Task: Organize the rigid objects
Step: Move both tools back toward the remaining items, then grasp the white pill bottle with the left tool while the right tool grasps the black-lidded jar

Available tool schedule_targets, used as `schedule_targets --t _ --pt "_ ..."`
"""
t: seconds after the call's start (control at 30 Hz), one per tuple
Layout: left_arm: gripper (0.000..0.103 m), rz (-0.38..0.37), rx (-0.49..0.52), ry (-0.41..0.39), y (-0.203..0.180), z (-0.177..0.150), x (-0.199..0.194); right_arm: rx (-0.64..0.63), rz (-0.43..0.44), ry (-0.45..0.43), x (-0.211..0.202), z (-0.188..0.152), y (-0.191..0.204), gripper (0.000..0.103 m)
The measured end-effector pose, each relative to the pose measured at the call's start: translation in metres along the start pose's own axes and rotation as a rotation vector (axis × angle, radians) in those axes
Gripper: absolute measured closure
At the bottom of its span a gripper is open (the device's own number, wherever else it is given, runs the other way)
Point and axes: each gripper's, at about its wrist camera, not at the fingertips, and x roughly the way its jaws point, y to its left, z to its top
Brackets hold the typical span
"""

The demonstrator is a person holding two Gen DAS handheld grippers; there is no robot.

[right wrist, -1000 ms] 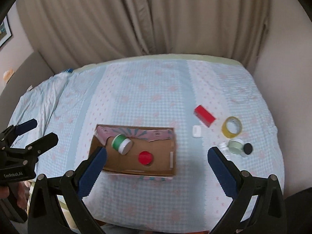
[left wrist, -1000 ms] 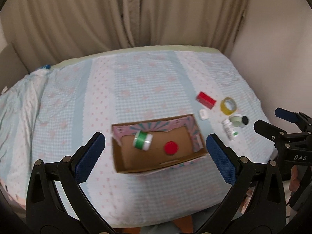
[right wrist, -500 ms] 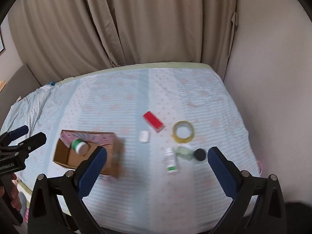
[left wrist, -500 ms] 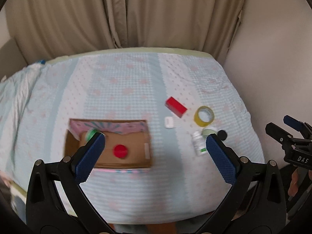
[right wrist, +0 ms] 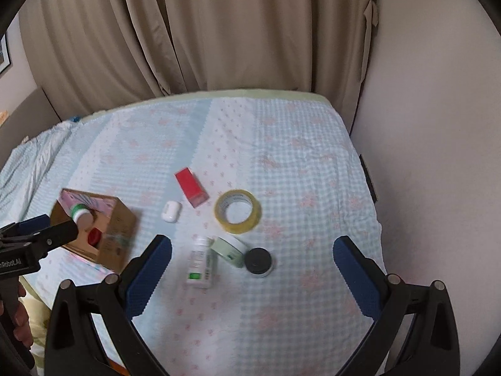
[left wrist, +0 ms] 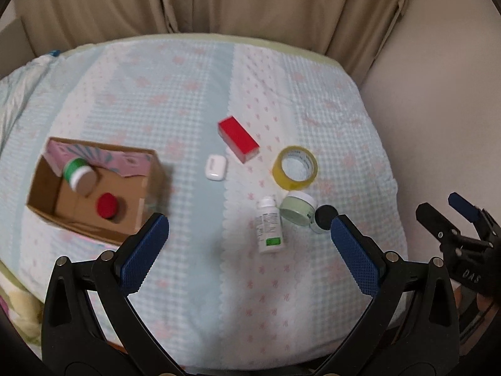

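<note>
- Both tools hover above the near edge of the bed with its pale blue checked, pink-flowered cover [left wrist: 194,72].
- The left gripper [left wrist: 247,244], black-framed with blue textured pads, is spread wide and carries nothing.
- The right gripper [right wrist: 250,266] is just as wide apart, nothing between its blue pads either.
- Toward the left edge of the bed sits the open brown cardboard box with pink patterned flaps [left wrist: 47,216].
- Inside it, a green-and-white capped jar [left wrist: 76,170] lies tipped against the far wall, and a round red lid [left wrist: 107,206] rests on the box floor nearer the front.
- Out on the cover, mid-bed, there's a small white rounded earbud case [left wrist: 215,167], and just beside it on the right a red rectangular block [left wrist: 238,139], angled.
- Right of that block lies a roll of yellow tape [left wrist: 295,166], flat, hole up.
- Nearer the front edge, a white plastic pill bottle with a green-marked label [left wrist: 270,226] lies on its side.
- Its cap end is touching, or almost touching, a pale green round jar [left wrist: 296,208], which looks tilted.
- A black round lid [left wrist: 325,217] sits tight against that jar's right side.
- In the right wrist view the bottle, green jar and black lid fall between the spread pads, well below them.
- A hand [right wrist: 22,322] grips the left tool's handle at the left edge of that view.
</note>
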Motion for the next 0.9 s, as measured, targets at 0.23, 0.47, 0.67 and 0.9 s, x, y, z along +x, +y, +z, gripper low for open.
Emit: schedule_targets --t 0.23,0.47,0.67,0.9 --pt "0.000 -0.021 -0.005 0.052 -0.019 -0.019 0.098 -0.055 -0.007 0.007 0.060 -0.029 -0.015 0.000" --pt "0.001 -0.005 0.033 0.134 -0.032 -0.041 0.186 -0.108 -0.010 0.064 0.136 -0.067 -0.019 0.000" --pt "0.004 0.007 0.048 0.201 -0.034 -0.054 0.237 -0.138 -0.005 0.113 0.190 -0.099 -0.022 0.004" --pt "0.011 0.002 0.039 0.254 -0.033 -0.058 0.270 -0.253 -0.011 0.128 0.226 -0.108 -0.010 0.010"
